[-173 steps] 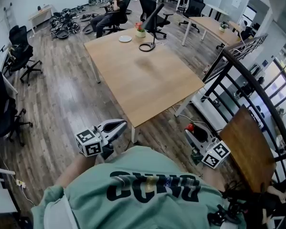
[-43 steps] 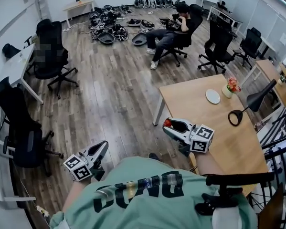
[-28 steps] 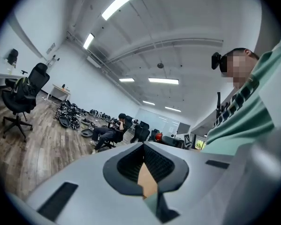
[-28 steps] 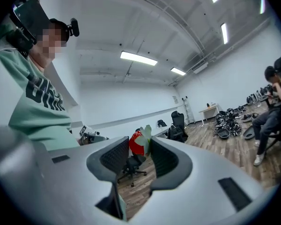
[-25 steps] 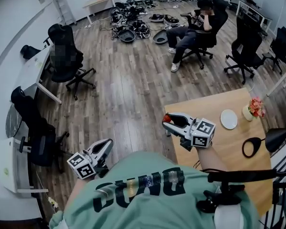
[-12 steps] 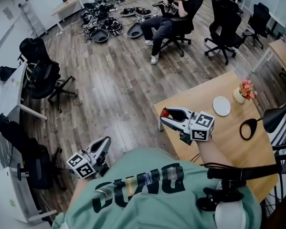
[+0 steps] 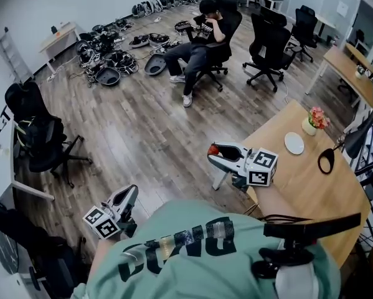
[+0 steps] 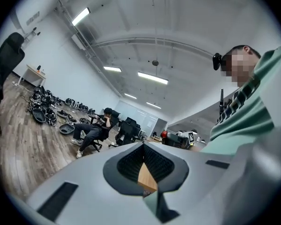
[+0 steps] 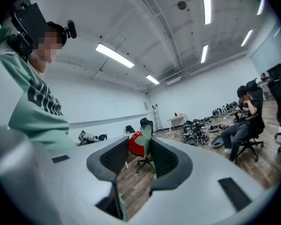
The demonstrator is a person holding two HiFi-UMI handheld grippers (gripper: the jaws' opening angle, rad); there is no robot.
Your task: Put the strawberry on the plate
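In the head view the red strawberry (image 7: 213, 149) is pinched at the tip of my right gripper (image 7: 215, 156), which is held level just left of the wooden table's (image 7: 298, 185) near corner. The right gripper view shows the strawberry (image 9: 135, 143), with green leaves, between the dark pads of that gripper (image 9: 139, 145). A small white plate (image 7: 294, 143) lies on the table, well to the right of the strawberry. My left gripper (image 7: 130, 193) hangs low over the floor at the left. Its jaws (image 8: 143, 146) meet at the tips with nothing in them.
A flower pot (image 7: 311, 123) and a black desk lamp (image 7: 335, 151) stand by the plate. A person sits in an office chair (image 7: 202, 33) beyond. More black chairs (image 7: 270, 39) and floor clutter (image 7: 108, 55) lie farther back. A black chair (image 7: 43, 142) stands at the left.
The view has swung, and the table now sits farther right in the picture. Both grippers have travelled across the room. The strawberry stays in the right gripper's grip.
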